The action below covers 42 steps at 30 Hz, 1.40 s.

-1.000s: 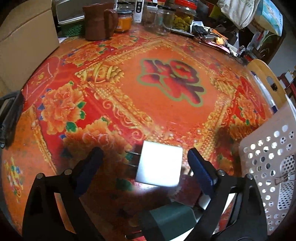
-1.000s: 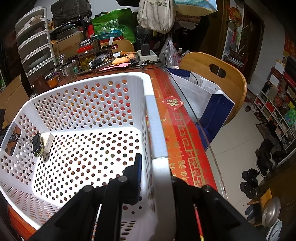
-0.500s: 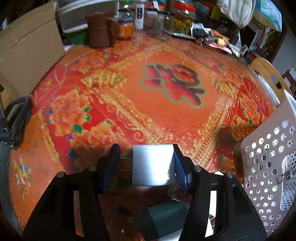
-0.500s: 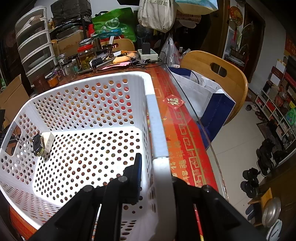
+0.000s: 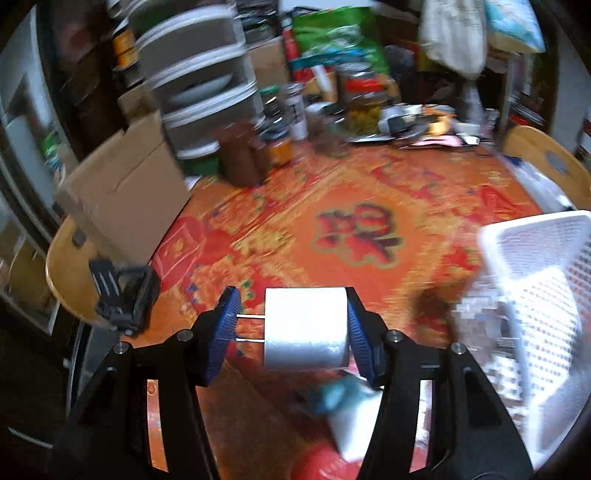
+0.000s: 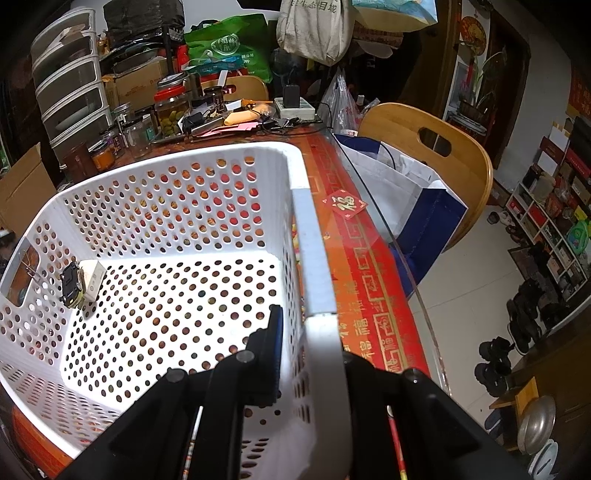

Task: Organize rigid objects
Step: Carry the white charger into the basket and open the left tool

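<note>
Left gripper closed on a white plug adapter, held by its ends: right pad flat on the body, left pad against the tips of the two prongs. Lifted clear of the red tablecloth, white basket off to the right. Right gripper clamped over the basket's near rim, one finger inside, one outside.

Risky hold: thin metal prongs on one pad, so liable to pivot or slip out during a fast swing, and the heavy blur in the left view suggests speed. Could also clip the basket wall on the way in, or land on the small white box and black clip by the far wall. Loose rim grip would let the basket skid.

Legible writing: "福" on the red sticker, repeated along the cloth border; Chinese characters on the hanging canvas bag, only partly readable. Nothing readable on the adapter.
</note>
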Each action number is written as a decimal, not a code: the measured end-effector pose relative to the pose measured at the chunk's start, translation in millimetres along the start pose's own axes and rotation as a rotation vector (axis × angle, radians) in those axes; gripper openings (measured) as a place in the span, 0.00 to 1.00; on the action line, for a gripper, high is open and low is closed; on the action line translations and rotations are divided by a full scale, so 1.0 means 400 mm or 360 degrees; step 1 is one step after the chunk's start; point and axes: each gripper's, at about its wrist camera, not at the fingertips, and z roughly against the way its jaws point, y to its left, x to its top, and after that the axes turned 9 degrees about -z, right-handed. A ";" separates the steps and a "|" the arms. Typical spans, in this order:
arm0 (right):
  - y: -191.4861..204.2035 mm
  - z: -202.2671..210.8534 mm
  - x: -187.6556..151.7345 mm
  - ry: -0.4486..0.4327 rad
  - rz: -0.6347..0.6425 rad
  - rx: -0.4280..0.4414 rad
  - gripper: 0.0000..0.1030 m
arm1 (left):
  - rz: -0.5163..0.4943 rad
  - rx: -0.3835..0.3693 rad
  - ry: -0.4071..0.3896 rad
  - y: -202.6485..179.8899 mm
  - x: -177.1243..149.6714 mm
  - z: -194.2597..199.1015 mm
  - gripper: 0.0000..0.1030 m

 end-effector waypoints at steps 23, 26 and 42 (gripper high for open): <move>-0.005 -0.002 0.003 0.0019 -0.0019 0.0062 0.10 | -0.1125 -0.0260 0.0494 -0.635 0.022 0.044 0.52; -0.005 -0.002 0.004 0.0020 -0.0021 0.0063 0.10 | -0.1164 -0.0210 0.0550 -0.639 0.013 0.016 0.52; -0.003 -0.006 0.004 0.0040 -0.0015 0.0059 0.10 | -0.1199 -0.0129 0.0416 -0.628 0.006 0.026 0.72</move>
